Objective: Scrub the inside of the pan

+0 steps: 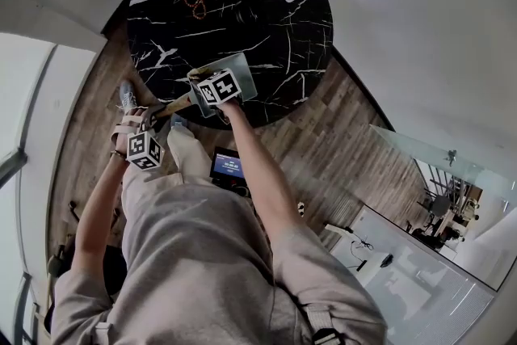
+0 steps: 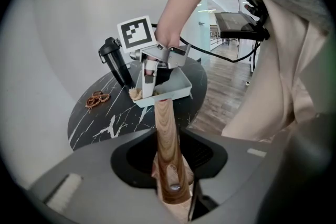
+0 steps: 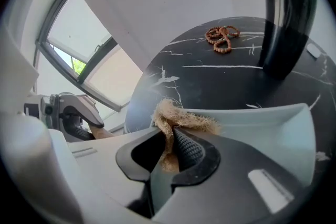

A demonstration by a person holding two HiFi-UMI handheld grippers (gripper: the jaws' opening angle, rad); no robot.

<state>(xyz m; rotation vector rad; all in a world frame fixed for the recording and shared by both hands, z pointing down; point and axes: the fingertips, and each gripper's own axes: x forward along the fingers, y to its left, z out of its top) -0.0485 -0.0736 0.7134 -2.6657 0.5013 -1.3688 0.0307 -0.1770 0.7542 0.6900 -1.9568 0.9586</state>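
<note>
Black, white-veined marble round table (image 1: 266,28) carries a pale grey-blue square pan (image 2: 178,86) at its near edge, the side closest to the person, with the pan's long brown wooden handle (image 2: 165,134) reaching out past the rim over the plank wood floor (image 1: 339,133). The left gripper (image 2: 170,186) has its jaws clamped on the end of that handle, which runs straight out between them toward the pan. The right gripper (image 3: 170,149), held from above by a bare-armed hand, stands over the pan with its jaws pinched on a tuft of tan, fibrous scrubbing pad (image 3: 178,120); the frayed end of the pad spills out against the rim at one corner of the pan, and it cannot be told whether it touches the pan's floor. Just beyond the pan on the tabletop stands a tall black flask with a loop at its lid (image 2: 118,63), upright and close to the pan's far side. A string of brown beads (image 3: 221,38) lies coiled farther back on the marble, well apart from both. The person, in loose grey clothing, stands at the table's edge.
</note>
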